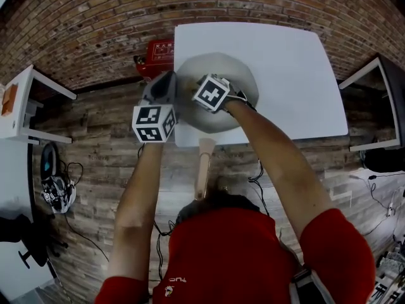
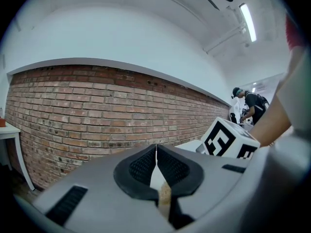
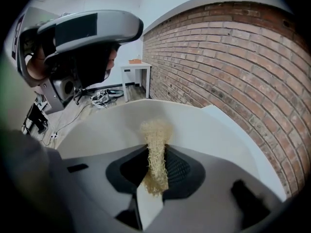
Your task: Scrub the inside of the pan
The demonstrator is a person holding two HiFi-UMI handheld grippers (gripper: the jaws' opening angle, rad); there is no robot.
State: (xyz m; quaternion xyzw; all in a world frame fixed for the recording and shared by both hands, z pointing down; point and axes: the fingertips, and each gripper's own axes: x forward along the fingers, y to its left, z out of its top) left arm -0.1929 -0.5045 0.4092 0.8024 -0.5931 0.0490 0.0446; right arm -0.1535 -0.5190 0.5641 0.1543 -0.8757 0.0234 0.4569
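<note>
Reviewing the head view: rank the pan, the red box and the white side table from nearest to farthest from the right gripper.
1. Pan: directly under the right gripper, on the table.
2. Red box: on the floor past the table's far left corner.
3. White side table: at the far left of the view.

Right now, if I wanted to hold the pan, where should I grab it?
Grab the wooden handle, coming from the near side. It sticks straight out past the table's near edge with open space round it, so jaws can close across it.
</note>
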